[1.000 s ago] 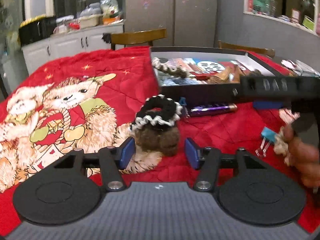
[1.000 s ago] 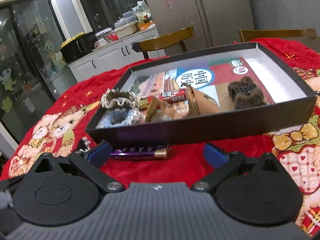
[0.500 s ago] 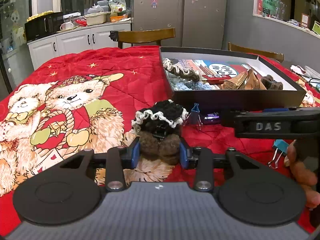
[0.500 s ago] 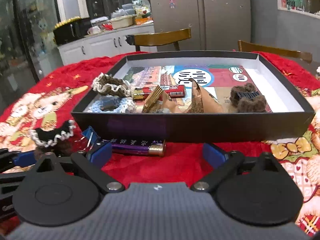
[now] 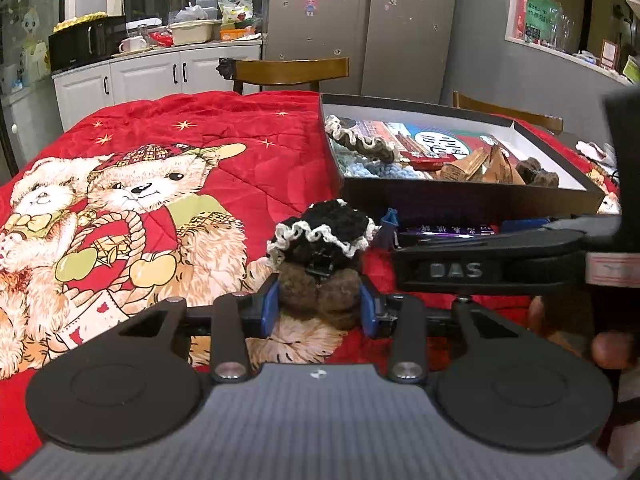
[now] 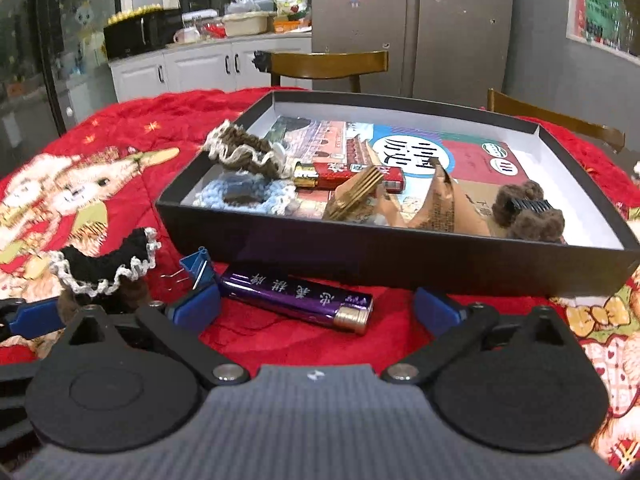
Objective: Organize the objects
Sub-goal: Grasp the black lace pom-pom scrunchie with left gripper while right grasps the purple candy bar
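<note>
While the left claw [image 5: 319, 303] clamps the brown hair clip [image 5: 318, 294] on the red blanket [image 5: 248, 152] — box [image 5: 460, 200] at two o'clock — the right claw [image 6: 316, 306] gapes around the purple lighter [image 6: 296, 300].

- Home kitchen with dining area.
- White cabinets [image 5: 160, 76] along the back wall; counter crowded with a microwave [image 5: 86, 42], mug [image 5: 132, 44], tubs and food bags.
- Tall steel fridge [image 5: 360, 24] dotted with small stickers.
- Wooden chairs [image 5: 284, 72] pulled up to a table under a red teddy-bear quilt [image 5: 160, 184].
</note>
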Tool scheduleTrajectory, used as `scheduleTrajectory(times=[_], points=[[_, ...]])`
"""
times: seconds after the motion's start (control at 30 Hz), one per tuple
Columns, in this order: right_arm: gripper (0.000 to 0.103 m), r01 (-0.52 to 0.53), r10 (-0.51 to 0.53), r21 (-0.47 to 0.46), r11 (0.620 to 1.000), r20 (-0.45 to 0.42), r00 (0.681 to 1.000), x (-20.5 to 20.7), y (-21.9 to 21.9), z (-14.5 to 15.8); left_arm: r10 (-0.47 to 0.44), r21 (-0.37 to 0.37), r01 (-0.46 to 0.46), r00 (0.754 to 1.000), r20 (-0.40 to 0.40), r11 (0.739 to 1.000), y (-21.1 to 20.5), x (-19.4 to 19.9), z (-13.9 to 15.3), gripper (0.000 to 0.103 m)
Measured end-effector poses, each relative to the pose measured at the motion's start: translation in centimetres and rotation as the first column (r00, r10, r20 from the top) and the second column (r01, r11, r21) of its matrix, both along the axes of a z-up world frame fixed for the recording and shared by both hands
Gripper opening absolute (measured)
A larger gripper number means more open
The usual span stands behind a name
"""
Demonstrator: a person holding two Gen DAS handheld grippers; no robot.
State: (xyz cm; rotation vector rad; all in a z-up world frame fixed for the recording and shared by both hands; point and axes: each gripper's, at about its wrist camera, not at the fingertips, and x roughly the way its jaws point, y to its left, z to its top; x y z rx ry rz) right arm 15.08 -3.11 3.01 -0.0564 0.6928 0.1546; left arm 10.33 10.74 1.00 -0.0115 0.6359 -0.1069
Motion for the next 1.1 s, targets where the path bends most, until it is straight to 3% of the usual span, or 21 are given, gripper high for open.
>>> scheduleTrajectory(times=[0.23, 0.43, 0.6, 0.83, 0.97, 1.1], points=[[0.099, 0.020, -0.020, -0.007, 1.000, 0.003, 1.000, 0.1, 0.3, 0.0, 0.003, -0.006, -0.003, 1.000, 0.001, 1.000, 0.2, -0.1, 0.0, 0.043], [0.081, -0.001, 0.002, -0.013, 1.000, 0.032, 0.999, -0.8, 0.1, 0.2, -0.006, -0.028, 0.006, 1.000, 0.004, 1.000, 0.5, -0.3, 0.1, 0.043], [0.080, -0.020, 0.021, -0.004, 1.000, 0.036, 0.999, -1.0, -0.2, 0.3, -0.017, -0.065, 0.017, 1.000, 0.000, 0.998, 1.0, -0.4, 0.2, 0.043], [0.080, -0.015, 0.012, 0.051, 0.999, 0.046, 0.999, -1.9, -1.5, 0.6, -0.026, -0.058, 0.025, 1.000, -0.009, 0.998, 0.9, -0.8, 0.4, 0.043], [0.080, -0.003, 0.000, 0.074, 0.997, 0.036, 0.999, -2.3, -2.6, 0.8, -0.073, -0.141, 0.061, 0.994, -0.077, 0.988, 1.1, -0.8, 1.4, 0.043], [0.080, 0.008, -0.010, 0.103, 0.995, 0.019, 1.000, -2.4, -3.1, 1.1, -0.101, -0.186, 0.084, 0.991, -0.085, 0.979, 1.3, -1.1, 2.4, 0.043]])
